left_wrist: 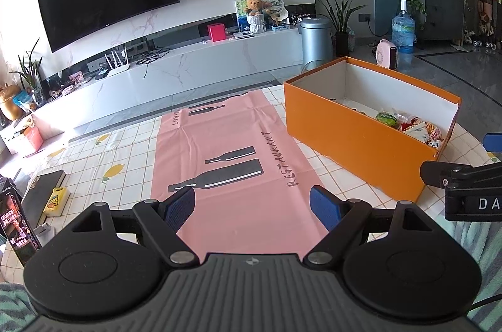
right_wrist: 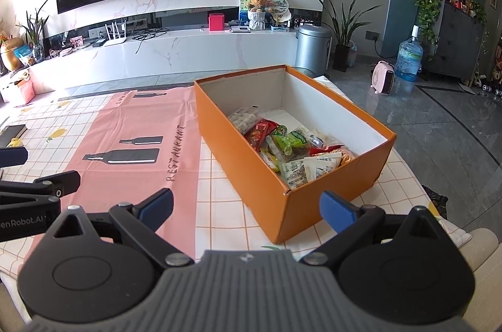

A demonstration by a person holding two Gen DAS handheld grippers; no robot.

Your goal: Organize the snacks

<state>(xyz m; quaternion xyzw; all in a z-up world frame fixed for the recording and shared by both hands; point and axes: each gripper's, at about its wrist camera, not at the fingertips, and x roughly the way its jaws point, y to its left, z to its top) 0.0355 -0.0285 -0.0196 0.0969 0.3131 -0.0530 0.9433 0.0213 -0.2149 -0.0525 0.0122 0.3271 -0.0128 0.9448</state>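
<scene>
An open orange box [right_wrist: 238, 150] stands on the table to the right of a pink mat [right_wrist: 125, 131]. Several snack packets [right_wrist: 288, 147] lie heaped in its near end. The box also shows in the left wrist view [left_wrist: 351, 144] with the snacks [left_wrist: 411, 125] at its right end. My left gripper [left_wrist: 252, 208] is open and empty, held low over the near end of the pink mat [left_wrist: 226, 137]. My right gripper [right_wrist: 248, 206] is open and empty, just before the box's near corner. Each gripper shows at the edge of the other's view.
The table has a checked lemon-print cloth [left_wrist: 103, 156]. A dark book [left_wrist: 40, 194], a yellow packet [left_wrist: 56, 202] and a dark box [left_wrist: 15, 222] lie at the left edge. Beyond the table are a TV cabinet [right_wrist: 163, 53], a bin [right_wrist: 312, 48] and a pink heater [right_wrist: 382, 78].
</scene>
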